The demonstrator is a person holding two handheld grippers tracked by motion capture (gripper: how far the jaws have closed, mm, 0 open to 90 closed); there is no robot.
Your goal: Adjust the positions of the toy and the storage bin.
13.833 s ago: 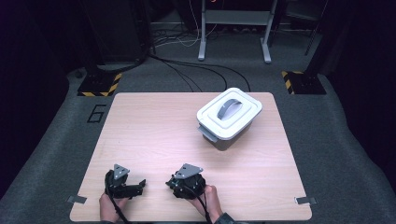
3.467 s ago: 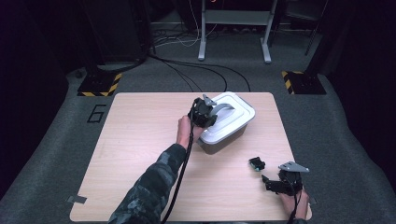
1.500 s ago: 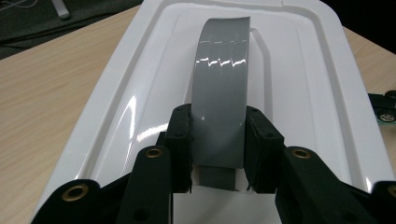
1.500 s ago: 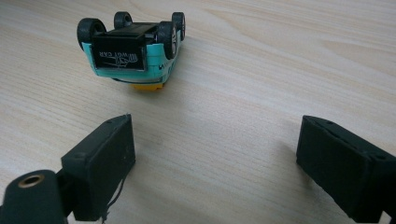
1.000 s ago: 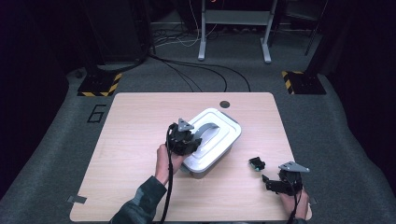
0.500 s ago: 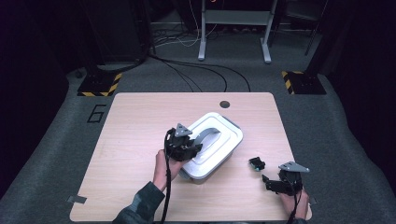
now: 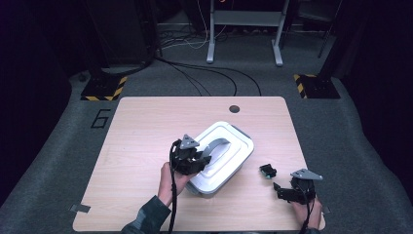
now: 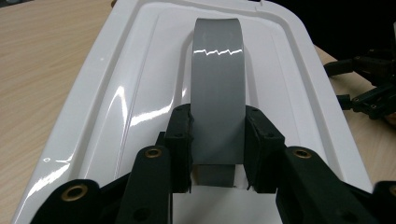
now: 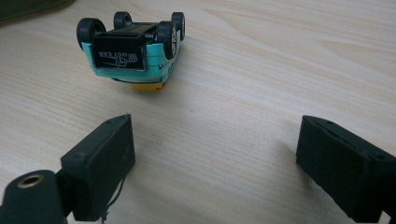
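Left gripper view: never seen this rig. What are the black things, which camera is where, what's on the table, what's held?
No robot here: a person holds a two-jaw claw in each hand. The high view looks down on the wooden table; each of the other two cameras rides on a claw and looks along its black jaws. The left claw is shut on the grey handle of a white lidded box. The right claw rests open on the table and holds nothing. Just ahead of it lies a small teal toy car, upside down with its wheels up.
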